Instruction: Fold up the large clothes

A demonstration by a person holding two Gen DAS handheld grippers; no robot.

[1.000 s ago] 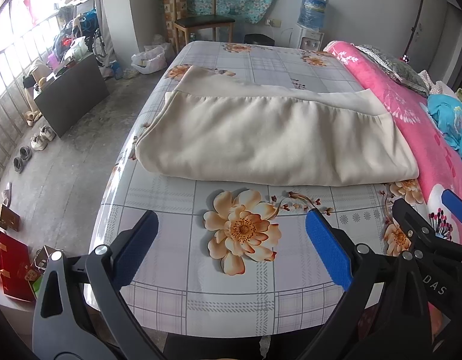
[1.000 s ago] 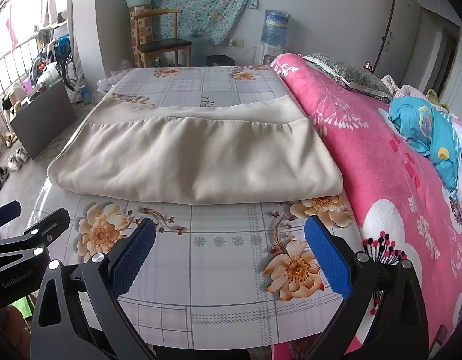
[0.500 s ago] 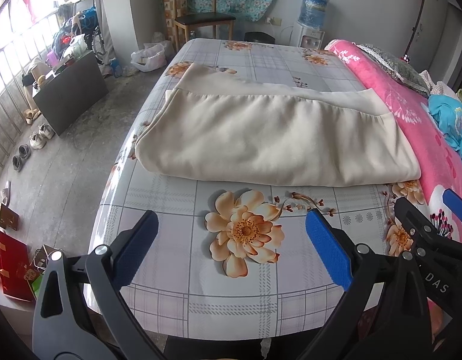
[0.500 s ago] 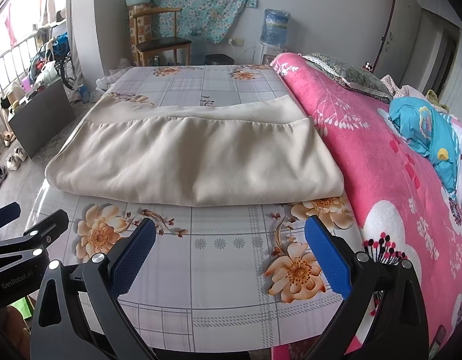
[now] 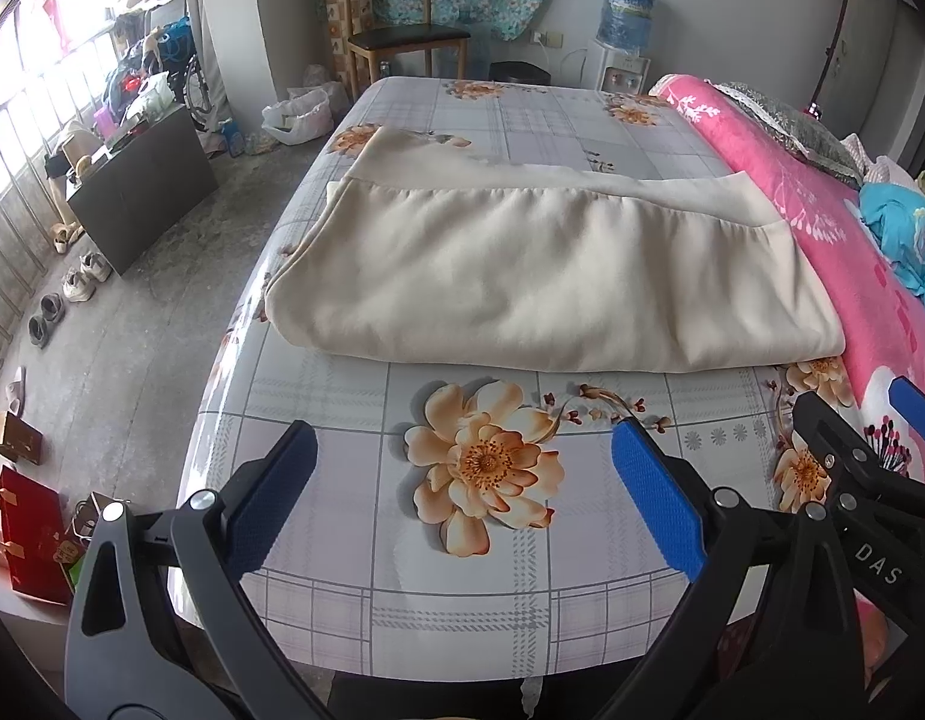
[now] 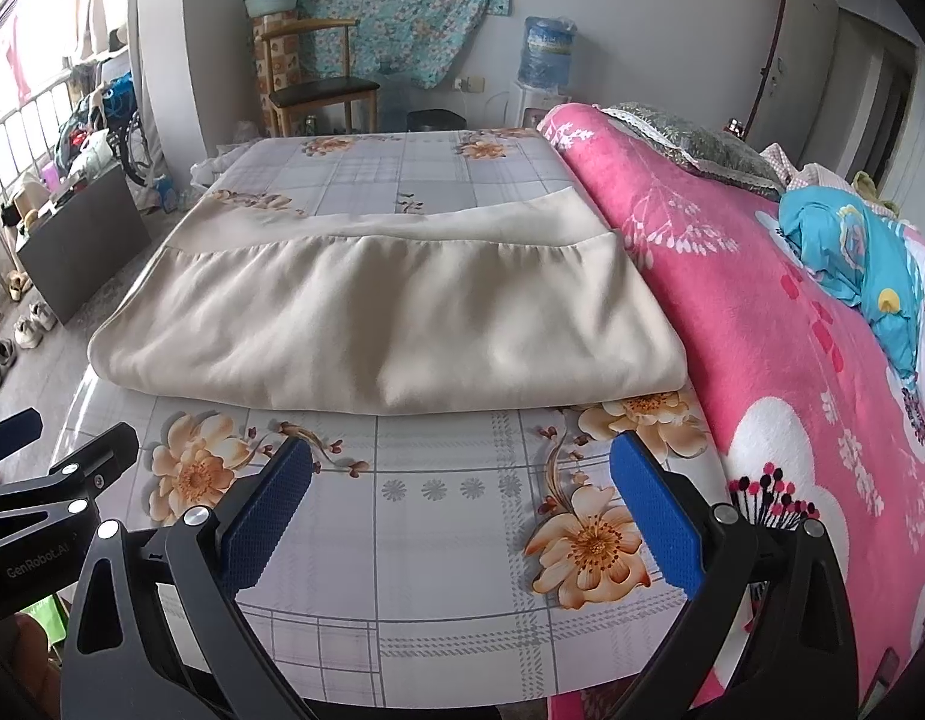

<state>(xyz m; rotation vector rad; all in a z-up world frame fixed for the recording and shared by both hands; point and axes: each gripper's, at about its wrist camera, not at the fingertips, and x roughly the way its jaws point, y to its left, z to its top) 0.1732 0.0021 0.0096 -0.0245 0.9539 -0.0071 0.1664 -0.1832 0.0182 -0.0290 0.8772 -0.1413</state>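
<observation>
Bottom of both frames: left hand-held gripper [image 5: 462, 498] and right hand-held gripper [image 6: 459, 498], each with jaws spread wide and nothing between the blue pads, held low over the bare near strip of the flower-print bed sheet [image 5: 480, 588], well short of the cloth. Mid-frame: the large beige garment [image 5: 540, 276] lies across the bed, already doubled over with its rounded fold edge nearest and a single under-layer showing past the far hem, its right end touching the pink blanket [image 6: 780, 348]. Judged partly done; it is wide yet, so at least one more fold, likely end to end, seems left.
</observation>
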